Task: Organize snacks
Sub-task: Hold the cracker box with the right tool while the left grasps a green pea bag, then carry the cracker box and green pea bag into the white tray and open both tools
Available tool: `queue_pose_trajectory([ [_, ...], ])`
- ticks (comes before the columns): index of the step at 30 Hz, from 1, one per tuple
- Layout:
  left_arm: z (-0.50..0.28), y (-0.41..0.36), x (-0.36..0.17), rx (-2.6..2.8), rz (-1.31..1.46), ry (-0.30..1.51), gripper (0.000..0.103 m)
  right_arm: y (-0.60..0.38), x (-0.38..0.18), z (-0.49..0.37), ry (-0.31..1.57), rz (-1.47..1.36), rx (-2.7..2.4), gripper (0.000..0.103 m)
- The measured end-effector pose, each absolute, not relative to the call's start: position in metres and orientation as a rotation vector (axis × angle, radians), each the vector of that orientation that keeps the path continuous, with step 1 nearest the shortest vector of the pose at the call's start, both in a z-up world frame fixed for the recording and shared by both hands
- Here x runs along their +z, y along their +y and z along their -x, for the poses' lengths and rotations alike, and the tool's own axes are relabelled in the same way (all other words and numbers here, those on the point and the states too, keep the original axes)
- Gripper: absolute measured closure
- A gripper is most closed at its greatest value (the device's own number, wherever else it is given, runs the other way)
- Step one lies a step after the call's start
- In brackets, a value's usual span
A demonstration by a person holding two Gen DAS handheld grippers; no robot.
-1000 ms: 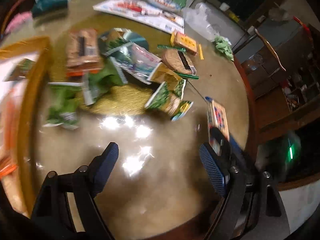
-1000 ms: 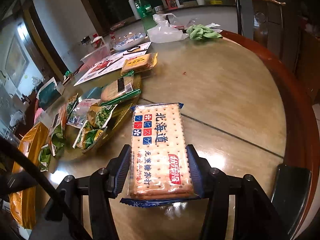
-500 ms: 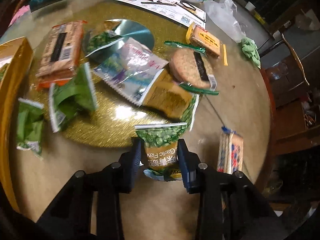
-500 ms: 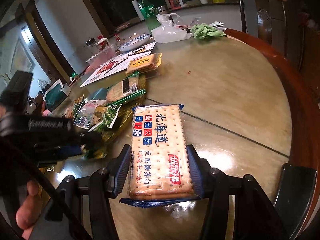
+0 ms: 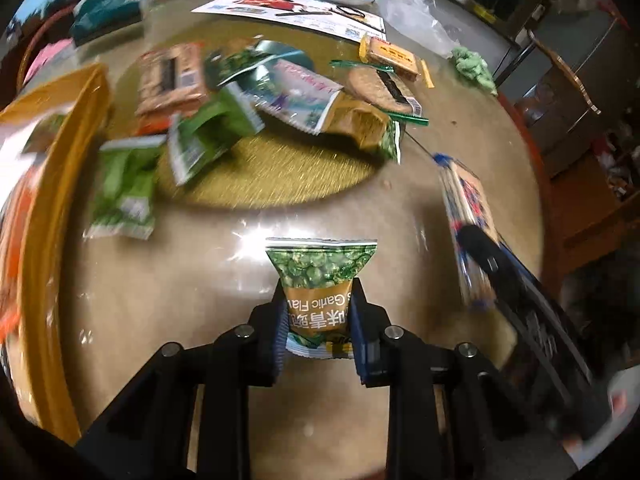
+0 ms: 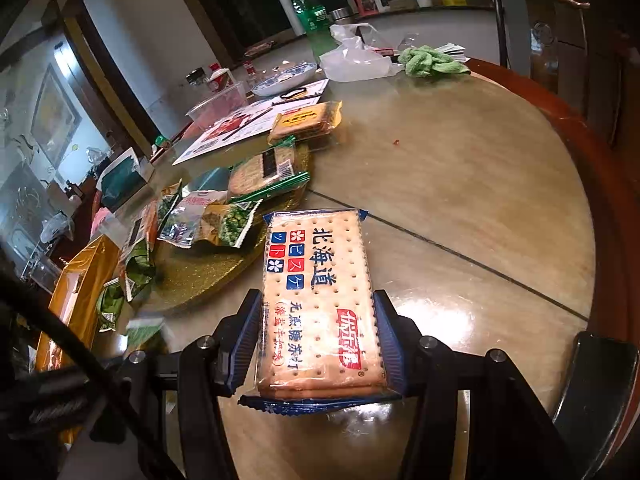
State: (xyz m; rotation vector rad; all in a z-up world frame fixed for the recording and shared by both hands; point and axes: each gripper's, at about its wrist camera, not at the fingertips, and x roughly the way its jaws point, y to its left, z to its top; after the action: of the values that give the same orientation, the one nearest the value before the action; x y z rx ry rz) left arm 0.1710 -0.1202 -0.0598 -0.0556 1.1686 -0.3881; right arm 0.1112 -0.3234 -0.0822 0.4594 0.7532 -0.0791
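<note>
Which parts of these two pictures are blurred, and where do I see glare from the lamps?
Left wrist view: the green pea packet in the left claw is sharp, the snacks on the gold mat are motion-smeared, and glare lies on the table. Right wrist view: sharp overall, the cracker pack readable, with lamp reflections beside the right claw.

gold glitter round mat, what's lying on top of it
On the gold glitter round mat lie a round cracker pack, a brown biscuit pack, a white-and-pink pouch and green pea packets. Whatever sits beneath those overlapping packets is covered.
</note>
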Motion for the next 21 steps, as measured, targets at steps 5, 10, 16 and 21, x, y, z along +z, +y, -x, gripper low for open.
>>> queue_pose_trajectory([
  [5, -0.131, -0.072, -0.023, -0.404, 0.095, 1.066, 0.074, -0.319, -0.074, -0.102, 0.690, -0.456, -0.049, 0.048],
  [10, -0.110, 0.006, 0.011, -0.315, 0.174, 0.973, 0.074, -0.281, -0.062, -0.096, 0.691, -0.438, 0.047, 0.048],
  [16, -0.127, 0.100, 0.031, -0.118, 0.260, 0.897, 0.074, -0.189, -0.014, -0.103, 0.669, -0.335, 0.353, 0.048],
  [21, -0.166, 0.160, 0.034, -0.040, 0.306, 0.882, 0.074, -0.111, 0.013, -0.136, 0.714, -0.257, 0.541, 0.048],
])
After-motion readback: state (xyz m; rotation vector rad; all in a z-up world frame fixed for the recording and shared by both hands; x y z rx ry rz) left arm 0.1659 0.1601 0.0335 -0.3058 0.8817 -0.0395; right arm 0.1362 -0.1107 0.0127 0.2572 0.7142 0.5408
